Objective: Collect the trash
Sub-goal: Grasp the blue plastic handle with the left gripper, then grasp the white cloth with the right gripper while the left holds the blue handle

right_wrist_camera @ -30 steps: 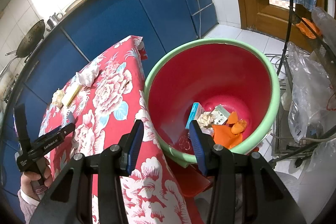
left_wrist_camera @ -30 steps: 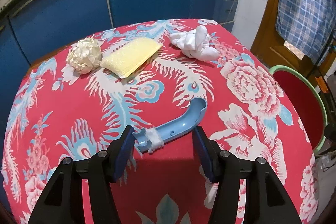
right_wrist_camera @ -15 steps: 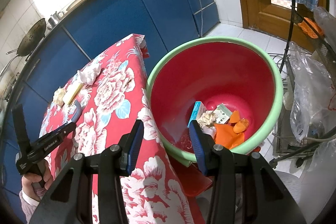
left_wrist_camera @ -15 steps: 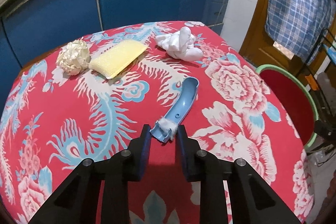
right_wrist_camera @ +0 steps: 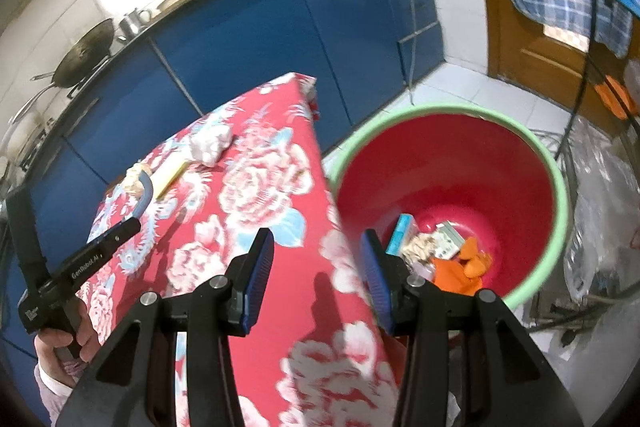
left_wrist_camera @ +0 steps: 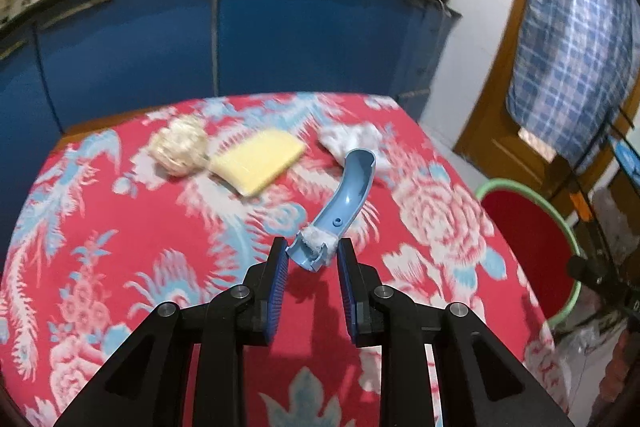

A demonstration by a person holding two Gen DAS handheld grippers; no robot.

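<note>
Left hand-held gripper [left_wrist_camera: 313, 261] is closed on blue plastic handle [left_wrist_camera: 347, 195] at its broken end; light, stiff, prob. slippery. Right hand-held gripper [right_wrist_camera: 317, 269] half open, empty; bucket [right_wrist_camera: 558, 183] at 3 o'clock.

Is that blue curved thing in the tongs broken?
It looks so. The blue curved piece is an open half-shell with a ragged end stuffed with white fluff, which the left gripper pinches and holds above the table.

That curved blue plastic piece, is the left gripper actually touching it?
Touching. The left wrist view shows the left gripper pinching the blue plastic piece at its near end.
</note>
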